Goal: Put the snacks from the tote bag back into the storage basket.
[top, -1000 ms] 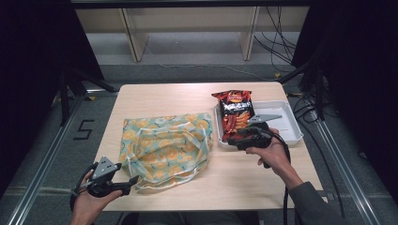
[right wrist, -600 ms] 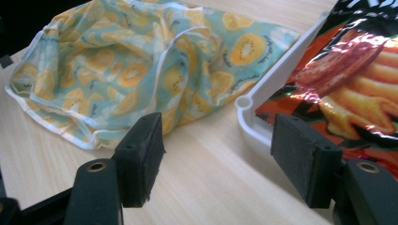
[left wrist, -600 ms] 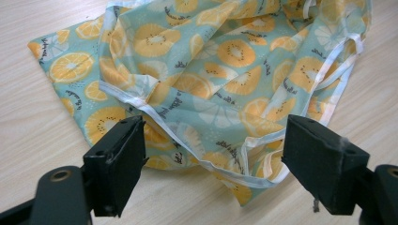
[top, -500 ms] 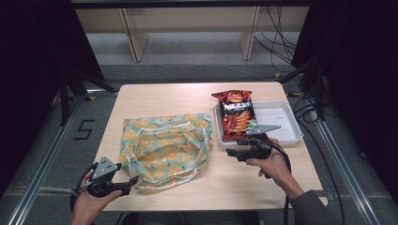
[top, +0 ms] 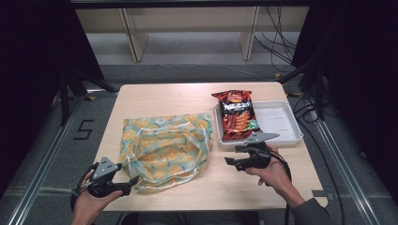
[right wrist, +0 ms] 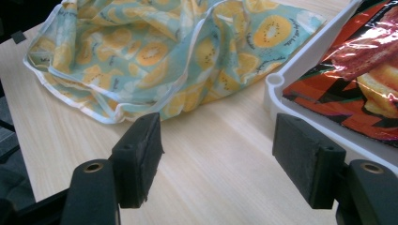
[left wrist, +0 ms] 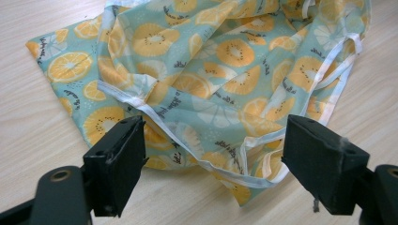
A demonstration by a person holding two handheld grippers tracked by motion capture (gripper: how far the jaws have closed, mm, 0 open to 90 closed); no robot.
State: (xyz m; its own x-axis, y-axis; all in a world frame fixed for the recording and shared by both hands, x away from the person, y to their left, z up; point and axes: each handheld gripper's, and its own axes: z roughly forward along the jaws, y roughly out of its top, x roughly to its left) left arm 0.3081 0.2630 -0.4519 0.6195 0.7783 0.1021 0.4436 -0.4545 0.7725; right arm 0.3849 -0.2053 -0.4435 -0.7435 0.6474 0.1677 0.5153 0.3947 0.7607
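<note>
I hold both grippers' fingers open, empty: left [top: 133, 180] at bag [top: 164, 145] hem, right [top: 233, 154] mid-frame, jaws just widening. Next: pinch the bag mouth open.

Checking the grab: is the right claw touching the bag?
Apart. In the right gripper view the right claw stands open over bare table, short of the bag.

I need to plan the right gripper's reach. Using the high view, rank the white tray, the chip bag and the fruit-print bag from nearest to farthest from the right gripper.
1. White tray: its front rim lies just beyond the right gripper.
2. Chip bag: in the tray's left part, a little farther back.
3. Fruit-print bag: to the left on the table; its near edge is about as close as the chip bag, too close to call.
</note>
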